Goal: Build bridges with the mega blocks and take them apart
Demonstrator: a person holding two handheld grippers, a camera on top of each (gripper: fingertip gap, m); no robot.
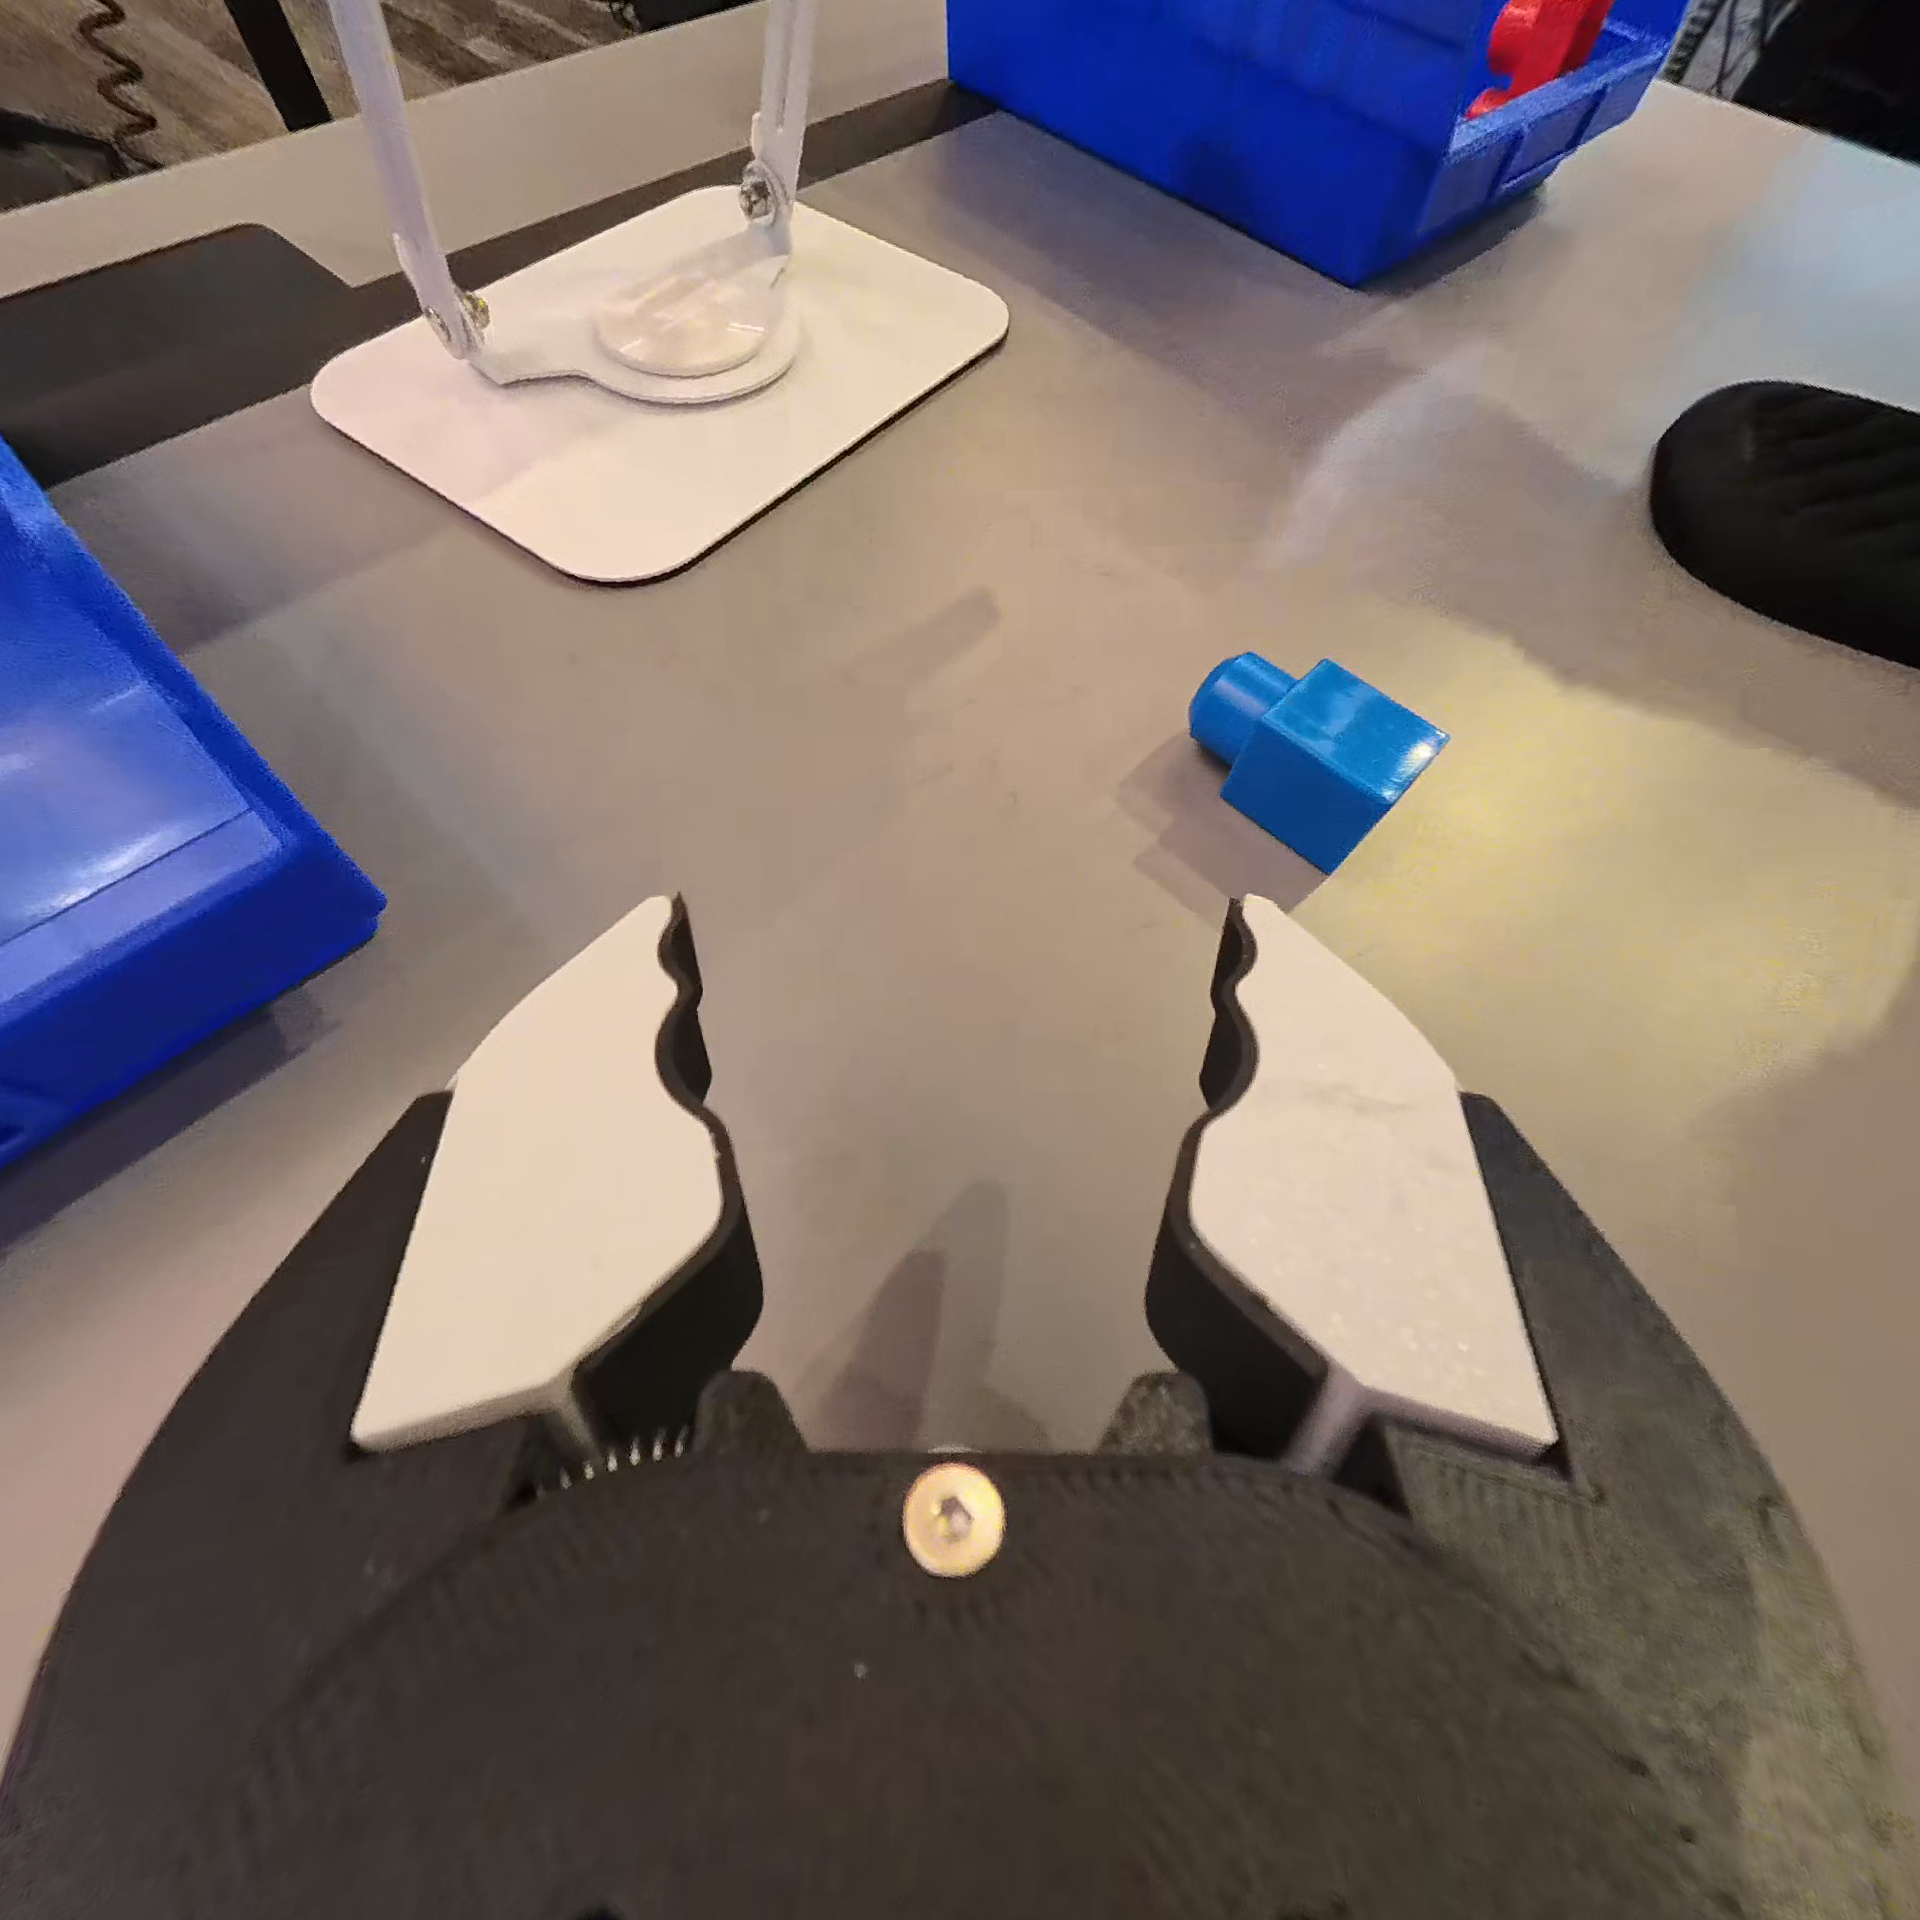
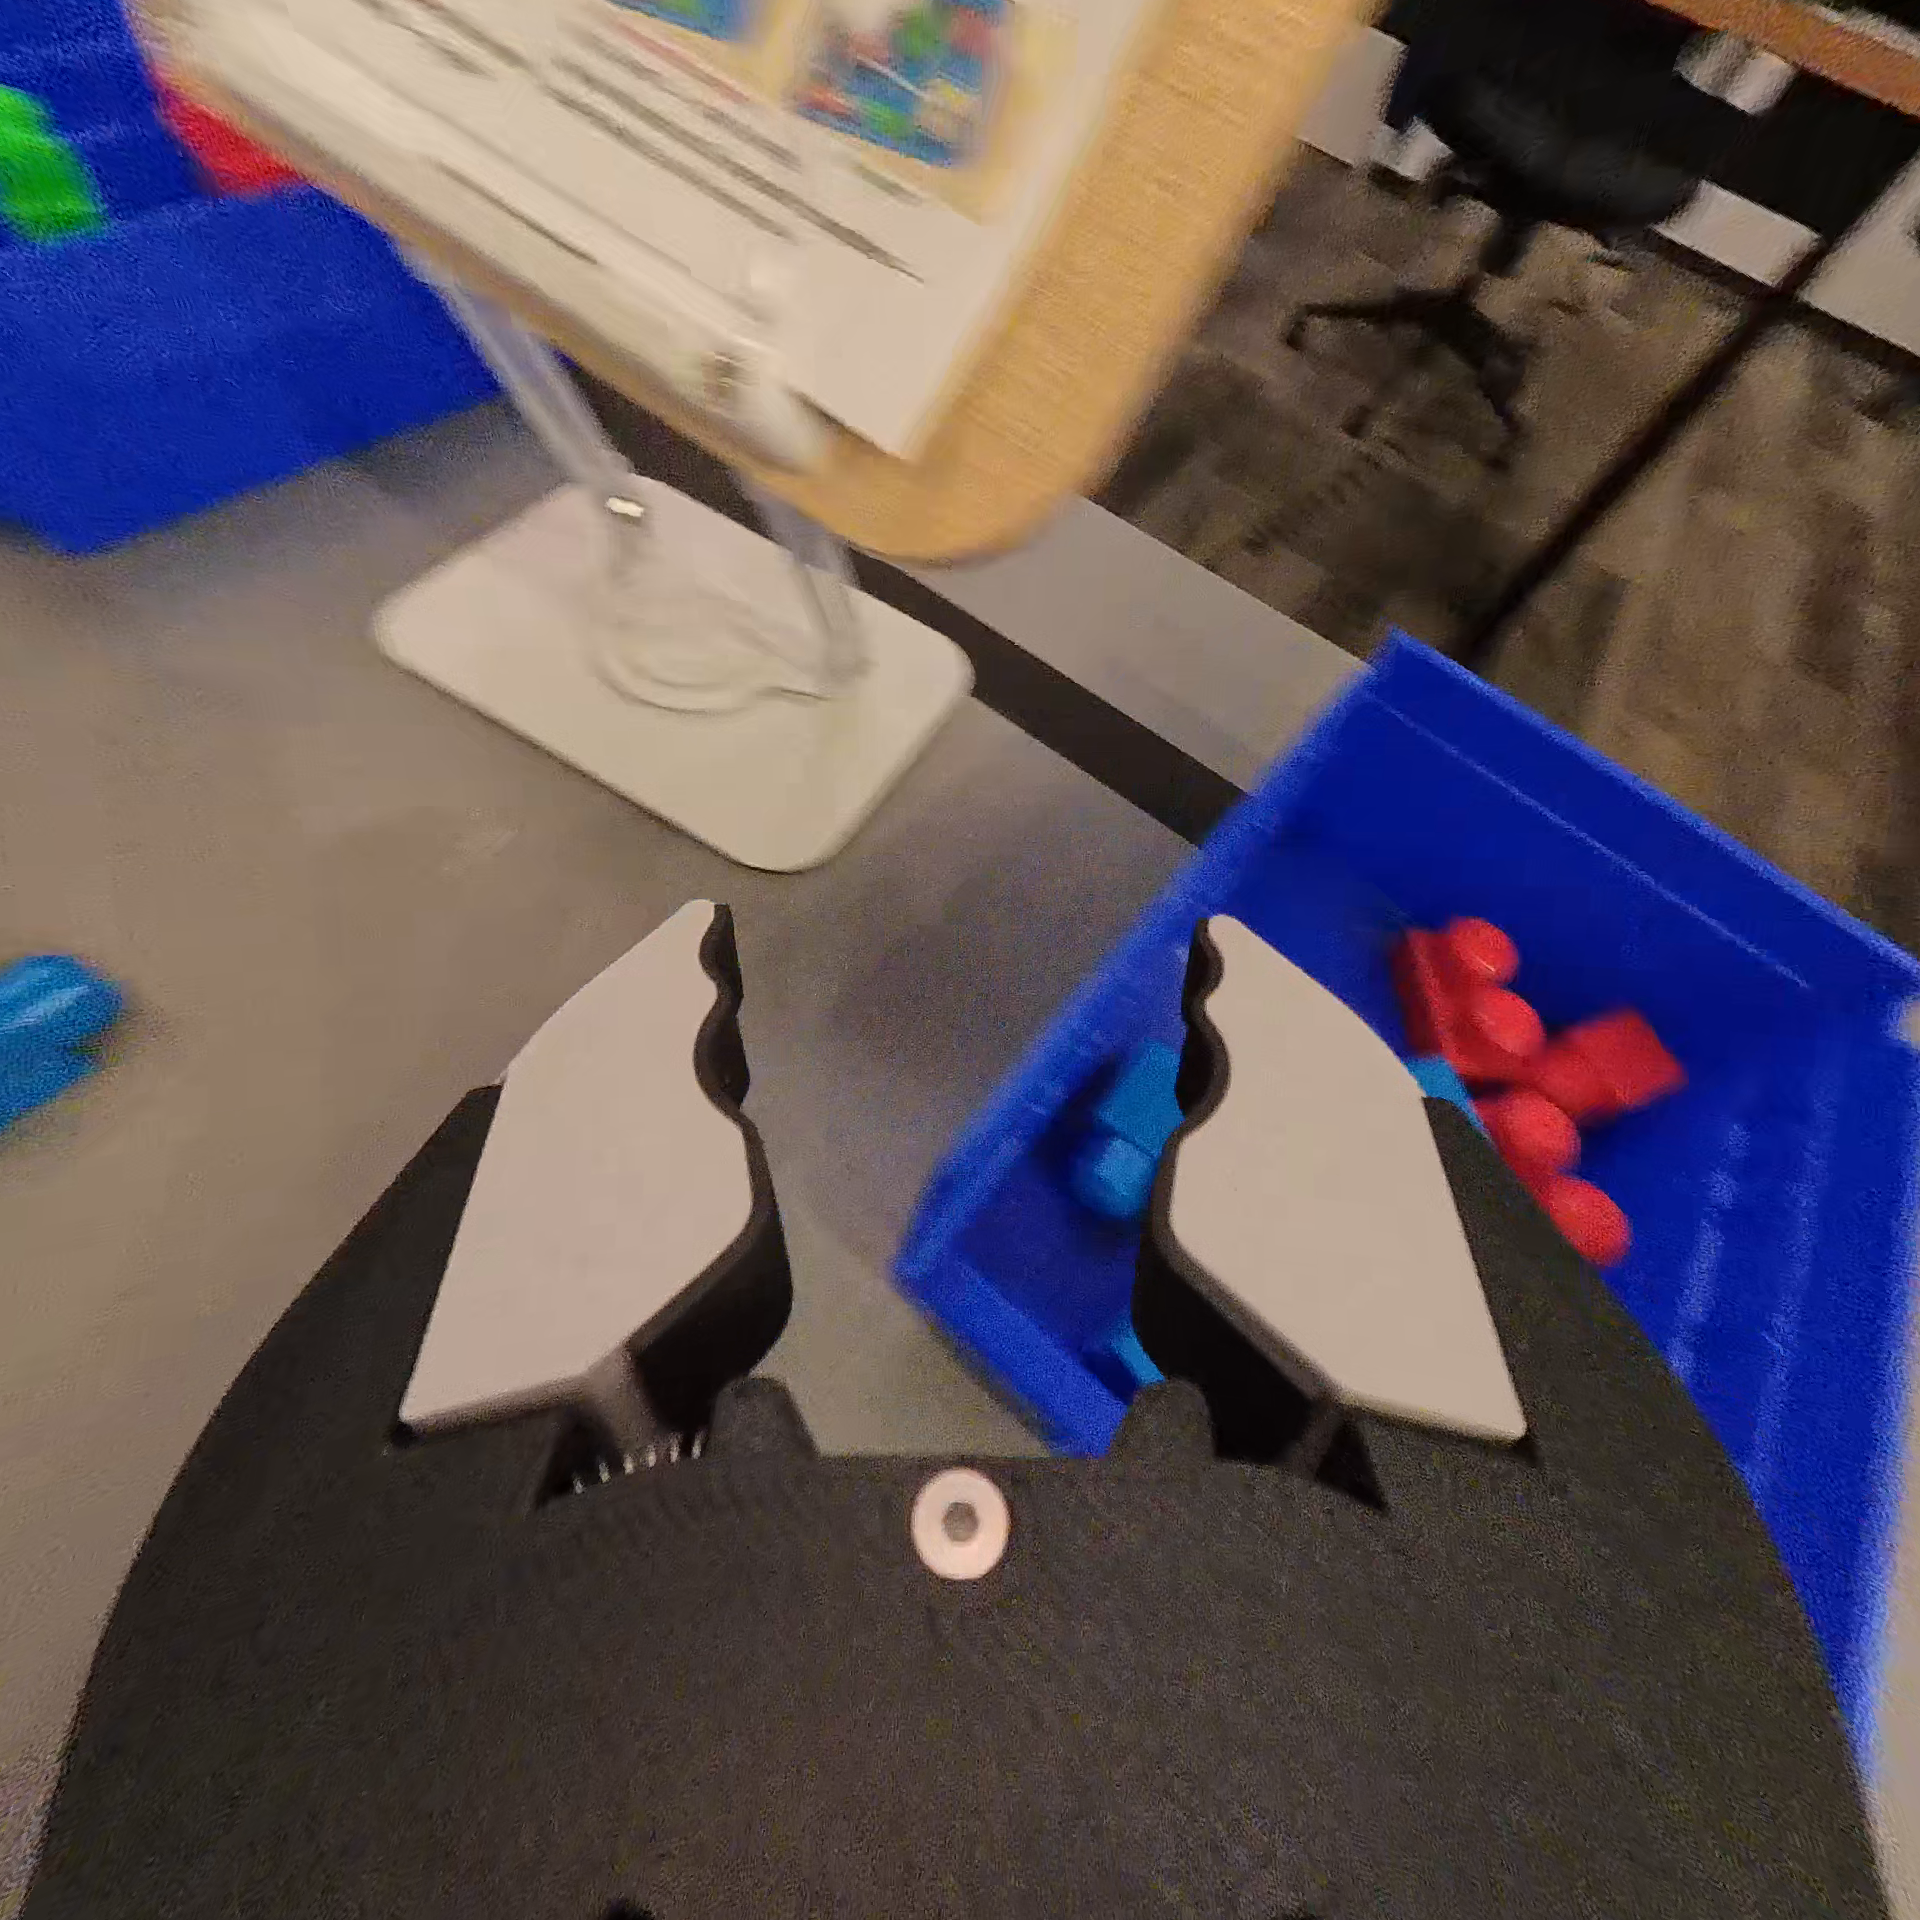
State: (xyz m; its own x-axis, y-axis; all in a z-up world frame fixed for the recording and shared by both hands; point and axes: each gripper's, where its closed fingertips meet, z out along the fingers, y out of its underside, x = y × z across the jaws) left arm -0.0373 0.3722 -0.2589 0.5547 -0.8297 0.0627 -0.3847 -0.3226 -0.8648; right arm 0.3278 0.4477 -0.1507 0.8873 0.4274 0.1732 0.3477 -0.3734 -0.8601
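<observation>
On the grey table [image 1: 935, 727] ahead of your left gripper [image 1: 956, 904], a single light-blue mega block [image 1: 1320, 758] lies on its side, stud pointing away to the left, just beyond your right fingertip [image 1: 1262, 935] and not touching it. Your jaws stand wide apart with only bare table between them. A white stand base [image 1: 665, 416] sits farther off, with blue bins at the left edge [image 1: 125, 831] and far right [image 1: 1299, 135].

Over at your right gripper [image 2: 961, 914], the blurred view shows jaws apart and holding nothing. Its right finger [image 2: 1309, 1143] hangs over a blue bin [image 2: 1039, 1091] of red blocks [image 2: 1507, 1049] and light-blue blocks [image 2: 1127, 1143]. The lone block [image 2: 52, 1018] shows at far left.
</observation>
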